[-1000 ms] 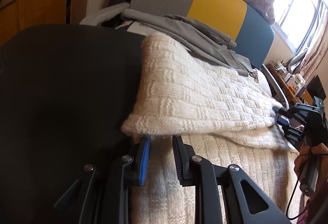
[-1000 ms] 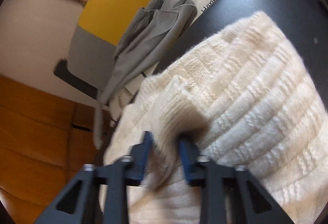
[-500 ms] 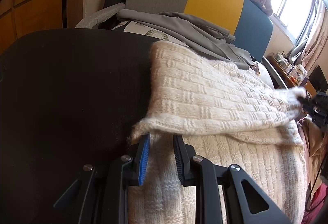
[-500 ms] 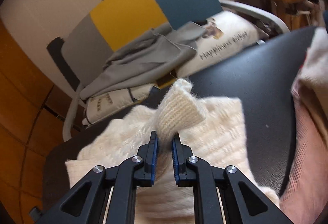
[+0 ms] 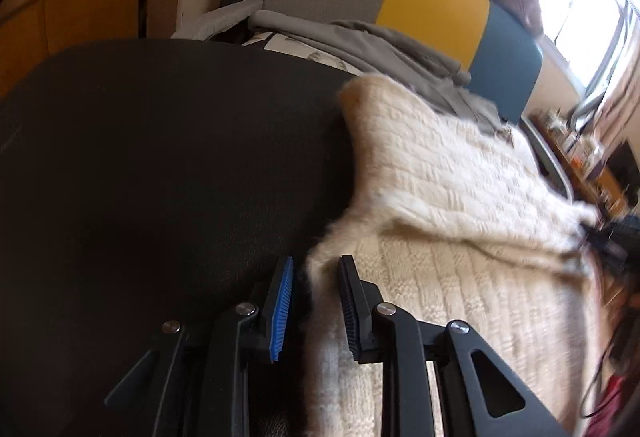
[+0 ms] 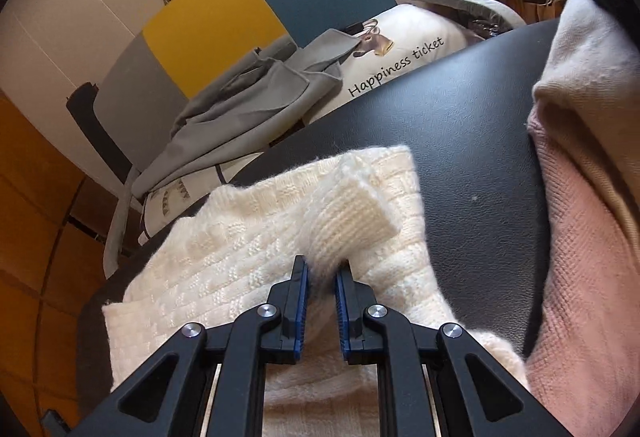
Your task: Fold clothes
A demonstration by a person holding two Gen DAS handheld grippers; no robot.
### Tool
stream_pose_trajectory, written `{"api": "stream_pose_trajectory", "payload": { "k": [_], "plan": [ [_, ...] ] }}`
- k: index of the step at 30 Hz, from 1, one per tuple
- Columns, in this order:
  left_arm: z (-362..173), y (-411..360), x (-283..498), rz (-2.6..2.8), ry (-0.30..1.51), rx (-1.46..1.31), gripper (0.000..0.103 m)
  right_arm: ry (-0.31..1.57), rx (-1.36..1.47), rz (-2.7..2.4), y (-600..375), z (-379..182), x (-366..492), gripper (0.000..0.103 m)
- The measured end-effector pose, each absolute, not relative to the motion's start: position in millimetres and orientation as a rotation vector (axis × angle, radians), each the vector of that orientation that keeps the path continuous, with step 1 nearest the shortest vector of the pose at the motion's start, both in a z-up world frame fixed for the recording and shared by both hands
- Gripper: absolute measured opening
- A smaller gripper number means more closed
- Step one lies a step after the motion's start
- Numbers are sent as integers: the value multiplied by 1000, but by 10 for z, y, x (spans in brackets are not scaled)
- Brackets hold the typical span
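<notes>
A cream knit sweater [image 6: 256, 261] lies across a black table [image 6: 472, 141], one flap folded over its lower layer, its long axis running from about 9 o'clock to 3 o'clock in the left wrist view. The right gripper [image 6: 321, 279] pinches a ribbed cuff or hem of the sweater, which stands up from between its blue pads toward 1 o'clock; the jaws are closed on the knit. The left gripper [image 5: 316, 277] straddles the sweater's near corner, the fabric running up between its fingers toward 1 o'clock, but the jaws stand visibly apart and motion blur leaves it unclear whether they grip; it looks released. Each gripper sits at an opposite end of the folded edge. The next fold, by this reading, turns on carrying that edge toward 12 o'clock, away from both tools, and the right hand alone appears to have cloth to carry.

At 3 o'clock in the right wrist view lies a pink sweater [image 6: 580, 277]. Beyond the table, at 12 o'clock, a gray garment [image 6: 256, 101] drapes over a white cushion [image 6: 420, 41] printed "Happiness ticket" beside a deer picture, on a chair [image 6: 224, 17] with gray, yellow and teal panels.
</notes>
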State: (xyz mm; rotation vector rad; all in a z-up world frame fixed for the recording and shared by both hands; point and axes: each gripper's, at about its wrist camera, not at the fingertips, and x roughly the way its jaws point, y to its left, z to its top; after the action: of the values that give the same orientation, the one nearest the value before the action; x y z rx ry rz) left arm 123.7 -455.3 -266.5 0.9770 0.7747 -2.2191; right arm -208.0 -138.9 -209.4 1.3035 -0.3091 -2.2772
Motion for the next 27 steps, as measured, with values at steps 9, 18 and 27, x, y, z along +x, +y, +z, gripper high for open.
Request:
{"api": "stream_pose_trajectory", "payload": {
  "k": [9, 18, 27],
  "plan": [
    [-2014, -4507, 1195, -2366, 680, 754, 24, -413, 1283, -2269, -1023, -2095, -2088, 31],
    [-2049, -4458, 318, -2470, 538, 874, 24, -491, 1254, -2166, -885, -2079, -2369, 51],
    [-2491, -4622, 163, -2290, 316, 1093, 29, -281, 1309, -1987, -1171, -2077, -2417, 8]
  ]
}}
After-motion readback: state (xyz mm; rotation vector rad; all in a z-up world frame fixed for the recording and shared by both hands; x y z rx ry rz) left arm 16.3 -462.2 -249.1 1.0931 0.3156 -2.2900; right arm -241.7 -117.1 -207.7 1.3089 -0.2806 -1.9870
